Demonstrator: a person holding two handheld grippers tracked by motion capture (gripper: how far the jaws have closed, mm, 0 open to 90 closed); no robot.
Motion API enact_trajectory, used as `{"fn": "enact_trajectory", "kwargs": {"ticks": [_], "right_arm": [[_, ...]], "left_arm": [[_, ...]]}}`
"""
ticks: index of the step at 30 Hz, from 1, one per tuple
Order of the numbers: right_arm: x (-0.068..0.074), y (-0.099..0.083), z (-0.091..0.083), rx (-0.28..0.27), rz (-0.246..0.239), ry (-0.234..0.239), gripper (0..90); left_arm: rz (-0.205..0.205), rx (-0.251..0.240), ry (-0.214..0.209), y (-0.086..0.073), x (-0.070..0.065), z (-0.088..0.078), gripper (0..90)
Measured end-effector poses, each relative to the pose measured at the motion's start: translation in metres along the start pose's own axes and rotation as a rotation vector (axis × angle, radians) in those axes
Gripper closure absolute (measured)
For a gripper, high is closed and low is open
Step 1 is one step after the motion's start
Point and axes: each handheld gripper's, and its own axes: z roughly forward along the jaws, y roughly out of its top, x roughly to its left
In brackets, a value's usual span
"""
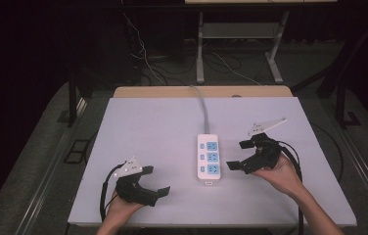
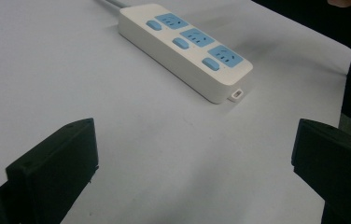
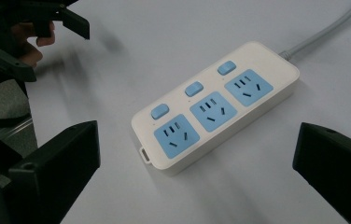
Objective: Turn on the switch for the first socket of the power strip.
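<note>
Though near, power strip ungripped.

White power strip with three blue sockets and three blue switches, laid flat on white worktop, right of centre; grey cable led toward far edge.

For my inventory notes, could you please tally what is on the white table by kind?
Power strip: 1
Blue sockets on it: 3
Blue switches on it: 3
Claws, both open: 2, left claw and right claw
Total: 9
</note>
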Motion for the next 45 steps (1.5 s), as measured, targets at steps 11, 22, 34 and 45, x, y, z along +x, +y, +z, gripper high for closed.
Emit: {"fn": "enact_trajectory", "kwargs": {"ticks": [11,22,34,45], "right_arm": [[-0.002,0.021,0.011,0.026,-0.021,0.014,0.3],[-0.006,0.040,0.025,0.056,-0.029,0.021,0.3],[-0.009,0.053,0.043,0.090,-0.037,0.020,0.3],[-0.010,0.066,0.060,0.105,-0.038,0.027,0.3]], "left_arm": [[0.003,0.003,0.002,0.000,0.000,0.000,0.0],[0.004,0.004,0.002,0.000,0.000,0.000,0.0],[0.005,0.004,0.000,0.000,0.000,0.000,0.0],[0.000,-0.004,0.006,0.000,0.001,-0.001,0.0]]}}
